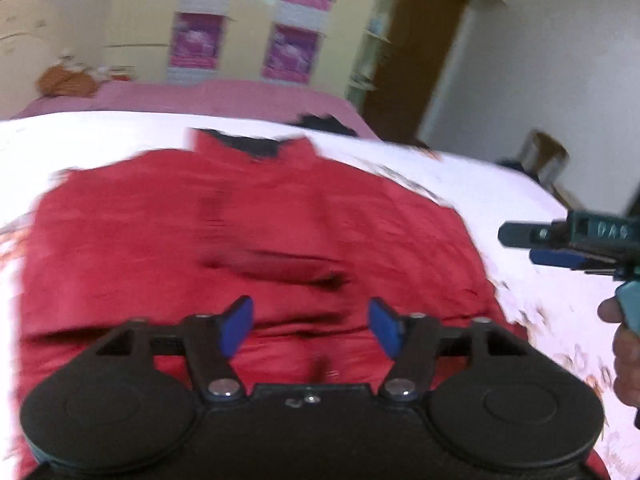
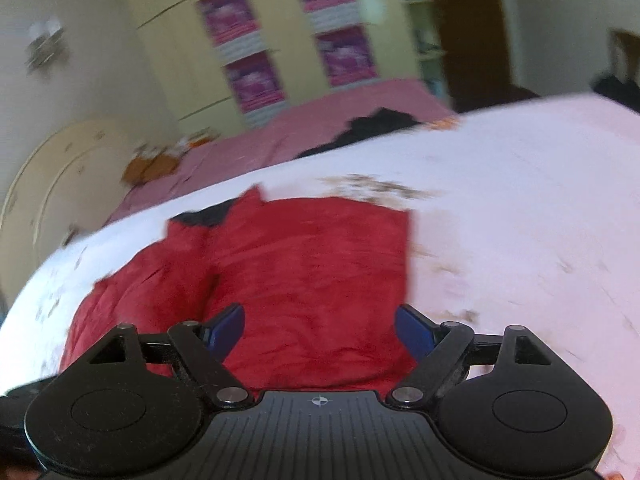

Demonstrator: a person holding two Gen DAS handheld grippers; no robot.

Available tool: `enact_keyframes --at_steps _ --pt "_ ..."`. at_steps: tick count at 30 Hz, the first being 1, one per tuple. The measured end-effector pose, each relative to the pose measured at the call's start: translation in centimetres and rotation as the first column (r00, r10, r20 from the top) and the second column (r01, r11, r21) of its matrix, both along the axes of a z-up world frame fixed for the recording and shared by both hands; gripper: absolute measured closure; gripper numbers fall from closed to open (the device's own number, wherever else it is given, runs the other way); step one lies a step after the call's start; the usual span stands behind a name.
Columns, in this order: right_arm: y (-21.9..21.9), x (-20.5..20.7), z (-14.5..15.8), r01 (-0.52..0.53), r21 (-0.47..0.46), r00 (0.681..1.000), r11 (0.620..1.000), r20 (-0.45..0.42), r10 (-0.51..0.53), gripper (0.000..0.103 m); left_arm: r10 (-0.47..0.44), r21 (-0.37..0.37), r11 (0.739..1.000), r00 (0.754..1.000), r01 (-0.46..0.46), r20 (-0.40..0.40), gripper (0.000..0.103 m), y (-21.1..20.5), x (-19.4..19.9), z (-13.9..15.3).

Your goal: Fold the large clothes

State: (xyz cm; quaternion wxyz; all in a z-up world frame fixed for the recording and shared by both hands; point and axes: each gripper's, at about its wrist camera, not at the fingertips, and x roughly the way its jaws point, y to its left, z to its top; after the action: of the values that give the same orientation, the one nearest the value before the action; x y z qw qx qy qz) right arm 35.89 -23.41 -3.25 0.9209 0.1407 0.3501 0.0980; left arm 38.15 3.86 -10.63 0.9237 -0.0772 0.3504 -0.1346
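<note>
Both grippers are hanging released above the bed: the left gripper [image 1: 311, 327] and the right gripper [image 2: 319, 334] are gaping with nothing between their blue pads. The red jacket [image 1: 256, 240] is lying flat on the white bedspread [image 2: 520, 208], collar at the far side.
</note>
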Motion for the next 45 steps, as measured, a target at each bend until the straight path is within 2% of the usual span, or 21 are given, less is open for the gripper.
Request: enact_keyframes --at_steps 1,4,6,10,12,13,14,15,16,20,22,23,24,25,26,27,31,33,35,38,45 --pt "1.7 0.4 0.2 -0.055 -0.021 0.998 0.998 0.01 0.055 0.036 0.059 -0.012 0.998 0.998 -0.059 0.0 0.056 1.8 -0.2 0.0" --pt "7.2 1.3 0.4 -0.203 -0.1 0.978 0.974 0.034 0.207 0.038 0.196 -0.038 0.98 0.98 -0.197 -0.02 0.059 6.4 0.2 -0.2" --pt "11.4 1.8 0.4 -0.301 -0.193 0.949 0.934 0.039 0.314 0.038 0.237 -0.048 0.97 0.97 -0.239 -0.046 0.059 8.5 0.8 -0.4" --pt "18.2 2.1 -0.5 -0.413 -0.399 0.883 0.819 0.042 0.467 0.038 0.253 -0.073 0.963 0.964 -0.259 -0.08 0.059 10.8 1.7 -1.3" --pt "20.1 2.9 -2.1 -0.445 -0.46 0.866 0.768 -0.004 0.499 0.038 0.239 -0.077 0.966 0.965 -0.247 -0.104 0.059 11.1 2.5 -2.1" --pt "21.0 3.3 -2.9 -0.445 -0.507 0.865 0.738 -0.031 0.5 0.038 0.235 -0.074 0.967 0.966 -0.244 -0.11 0.059 11.1 2.7 -2.4" --pt "21.2 3.6 -3.5 -0.429 -0.538 0.871 0.726 -0.034 0.489 0.04 0.229 -0.074 0.968 0.967 -0.239 -0.114 0.059 11.1 3.0 -2.6" --pt "21.1 4.0 -3.7 -0.405 -0.55 0.884 0.73 -0.033 0.465 0.049 0.227 -0.072 0.969 0.967 -0.235 -0.113 0.059 11.3 2.9 -2.9" --pt "20.4 4.5 -3.8 -0.377 -0.53 0.905 0.76 -0.037 0.424 0.068 0.223 -0.068 0.97 0.968 -0.232 -0.112 0.059 11.3 3.0 -3.1" --pt "13.8 5.2 -3.1 -0.174 -0.301 0.984 0.938 -0.03 0.174 0.069 0.212 -0.061 0.974 0.972 -0.219 -0.106 0.059 11.5 3.4 -3.4" --pt "9.6 5.1 -3.7 -0.038 -0.162 0.996 0.986 -0.084 0.024 0.069 0.207 -0.057 0.975 0.973 -0.214 -0.102 0.059 11.6 3.5 -3.6" --pt "7.5 4.7 -4.0 0.027 -0.091 0.995 0.995 -0.095 -0.036 0.069 0.203 -0.053 0.976 0.974 -0.21 -0.101 0.059 11.6 3.6 -3.5" --pt "5.4 4.1 -4.4 0.088 -0.018 0.991 0.996 -0.104 -0.089 0.068 0.198 -0.049 0.978 0.975 -0.203 -0.097 0.059 11.6 3.6 -3.5" --pt "4.0 3.9 -4.6 0.116 0.021 0.986 0.993 -0.123 -0.112 0.059 0.193 -0.043 0.979 0.977 -0.197 -0.094 0.059 11.6 3.7 -3.5" --pt "3.0 3.8 -5.0 0.132 0.054 0.982 0.99 -0.143 -0.123 0.039 0.187 -0.035 0.981 0.978 -0.19 -0.088 0.059 11.5 3.8 -3.4" --pt "1.9 3.6 -5.2 0.145 0.097 0.981 0.985 -0.146 -0.13 0.034 0.182 -0.028 0.982 0.98 -0.185 -0.083 0.059 11.5 3.8 -3.4" --pt "0.5 4.3 -5.9 0.145 0.194 0.982 0.97 -0.146 -0.118 0.034 0.176 -0.014 0.984 0.981 -0.178 -0.082 0.059 11.4 4.3 -3.4" --pt "0.6 5.0 -6.4 0.14 0.195 0.981 0.971 -0.161 -0.109 0.035 0.173 0.0 0.985 0.982 -0.173 -0.08 0.059 11.2 4.5 -3.3" --pt "1.2 5.3 -6.8 0.137 0.194 0.979 0.971 -0.174 -0.104 0.068 0.173 0.011 0.985 0.982 -0.173 -0.076 0.059 11.2 4.7 -3.1" --pt "1.1 4.9 -6.9 0.141 0.209 0.98 0.968 -0.167 -0.106 0.084 0.17 0.024 0.985 0.983 -0.168 -0.063 0.059 11.3 4.7 -2.7" --pt "1.1 2.3 -5.5 0.13 0.118 0.988 0.984 -0.102 -0.118 0.084 0.145 0.031 0.989 0.987 -0.143 -0.062 0.059 11.1 4.8 -2.8"
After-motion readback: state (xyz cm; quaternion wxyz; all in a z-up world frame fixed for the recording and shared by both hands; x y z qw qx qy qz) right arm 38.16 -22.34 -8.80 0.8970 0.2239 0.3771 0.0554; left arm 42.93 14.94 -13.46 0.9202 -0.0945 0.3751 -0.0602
